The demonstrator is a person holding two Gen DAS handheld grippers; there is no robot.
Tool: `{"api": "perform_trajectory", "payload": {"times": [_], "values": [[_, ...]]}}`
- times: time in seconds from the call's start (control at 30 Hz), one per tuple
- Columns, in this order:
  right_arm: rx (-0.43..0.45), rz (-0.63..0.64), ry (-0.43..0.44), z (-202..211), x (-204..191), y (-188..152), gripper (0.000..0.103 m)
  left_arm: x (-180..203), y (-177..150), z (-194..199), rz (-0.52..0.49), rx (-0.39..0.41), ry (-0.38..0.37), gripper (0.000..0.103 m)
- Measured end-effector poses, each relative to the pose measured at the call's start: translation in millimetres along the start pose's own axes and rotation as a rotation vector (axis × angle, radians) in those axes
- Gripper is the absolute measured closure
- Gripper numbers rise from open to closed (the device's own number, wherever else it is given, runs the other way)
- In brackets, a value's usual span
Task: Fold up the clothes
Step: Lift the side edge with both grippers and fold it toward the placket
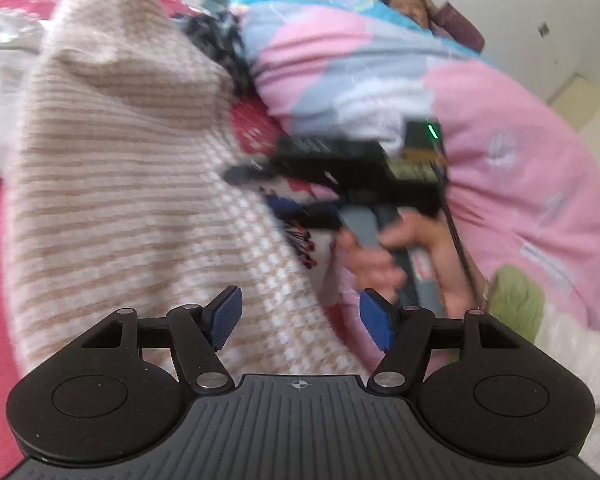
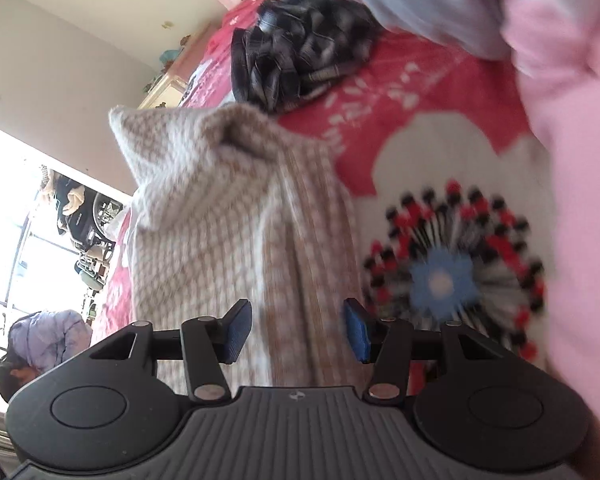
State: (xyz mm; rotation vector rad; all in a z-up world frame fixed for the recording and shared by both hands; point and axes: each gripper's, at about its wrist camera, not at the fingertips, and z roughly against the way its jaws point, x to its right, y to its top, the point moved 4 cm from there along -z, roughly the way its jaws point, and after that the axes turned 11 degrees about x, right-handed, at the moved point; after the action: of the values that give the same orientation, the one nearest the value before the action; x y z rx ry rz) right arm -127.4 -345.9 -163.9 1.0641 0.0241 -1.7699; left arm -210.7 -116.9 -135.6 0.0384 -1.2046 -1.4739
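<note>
Red bedding printed with white flowers (image 2: 428,92) covers the bed that carries everything, and pale walls rise behind it in the right wrist view. On that bedding lies the beige-and-white knitted sweater (image 1: 112,184), rumpled, with one end bunched up into a peak; in the right wrist view the same sweater (image 2: 220,216) runs from near the gripper up toward the middle of the bed. Just beyond its raised end sits a crumpled dark plaid garment (image 2: 300,48), touching or nearly touching the knit. A pink, blue and white quilt (image 1: 380,64) is heaped along the bed's right side. The left gripper (image 1: 300,320) has its blue pads spread apart above the sweater's near edge, with nothing pinched between them. The right gripper (image 2: 298,330) is likewise spread, its pads standing either side of a fold of the sweater without pressing on it. Seen from the left wrist, a hand (image 1: 384,256) holds the right gripper's grey handle beside the sweater's edge, blurred.
</note>
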Motion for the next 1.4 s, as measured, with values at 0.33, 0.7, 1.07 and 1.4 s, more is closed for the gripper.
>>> {"api": "perform_trajectory", "payload": {"times": [0.33,0.7,1.07,1.4], "values": [[-0.048,0.029,0.006,35.2,-10.5,-48.5,0.054,-61.1,-28.4,108.7,0.131,0.062,0.378,0.037],[-0.073,0.036,-0.092,62.8,-13.1,-83.1,0.078,-92.2,-78.8,96.9,0.402,0.015,0.235,0.037],[-0.089,0.063,-0.127,77.8,-17.6,-105.7,0.085,-96.1,-75.7,87.5,0.398,0.058,0.214,0.060],[0.024,0.281,-0.226,94.7,-26.0,-117.4,0.064,-77.4,-63.7,84.7,0.175,0.044,0.327,0.046]]}}
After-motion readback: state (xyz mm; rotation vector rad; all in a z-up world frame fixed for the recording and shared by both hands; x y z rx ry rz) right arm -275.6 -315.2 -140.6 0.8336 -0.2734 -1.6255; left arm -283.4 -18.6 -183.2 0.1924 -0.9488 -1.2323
